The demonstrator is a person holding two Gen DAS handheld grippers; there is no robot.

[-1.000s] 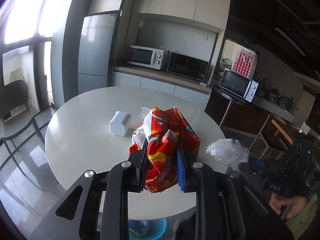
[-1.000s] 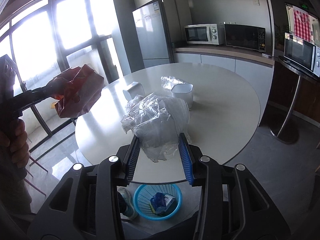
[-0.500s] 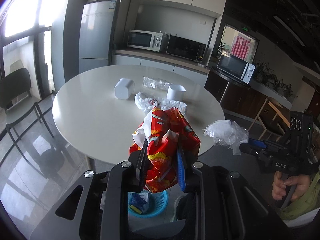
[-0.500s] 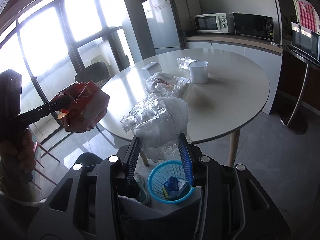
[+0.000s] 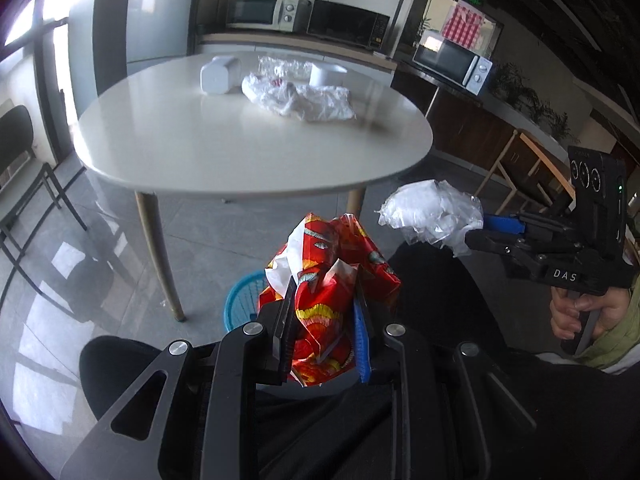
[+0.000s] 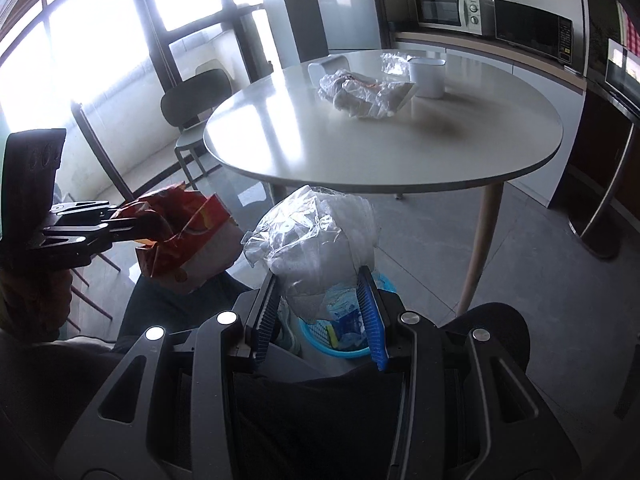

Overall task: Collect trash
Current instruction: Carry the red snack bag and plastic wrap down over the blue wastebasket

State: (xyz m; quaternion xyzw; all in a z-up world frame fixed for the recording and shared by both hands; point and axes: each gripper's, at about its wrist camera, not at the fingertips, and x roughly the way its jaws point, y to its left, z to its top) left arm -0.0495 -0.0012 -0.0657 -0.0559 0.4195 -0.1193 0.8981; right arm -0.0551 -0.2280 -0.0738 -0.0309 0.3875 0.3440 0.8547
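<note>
The red snack wrapper (image 5: 332, 300) is sitting clamped between the pads of the left hand-held gripper (image 5: 324, 336), which is closed tight on it, hanging above the blue basket (image 5: 240, 304) on the floor. The wrapper is covering most of that basket in the left wrist view, so only a curved piece of its rim is showing. The right hand-held gripper (image 6: 320, 312) is squeezing a crumpled clear plastic bag (image 6: 320, 240), and this bundle is likewise hanging over the basket, hiding its far side; some blue and yellow scraps are lying inside, too small to identify. A hand (image 5: 580, 312) is gripping the right tool's handle at the frame edge, and the rest of the person is cut off apart from dark trousers filling the lower part of both views.

Beyond, the round white table (image 5: 224, 152) is still carrying more litter: a crushed white plastic bag (image 5: 300, 98) near its middle, a clear wrapper (image 5: 280, 66) behind it that is hard to make out, a white box (image 5: 220, 74) and a white cup (image 6: 426, 78). The table is standing on pale wooden legs over a glossy grey tiled floor. A dark chair (image 6: 196, 100) is sitting by the bright windows, which are washing out the left side. Along the back wall, microwaves (image 5: 262, 12) are lining a counter beside a tall fridge.
</note>
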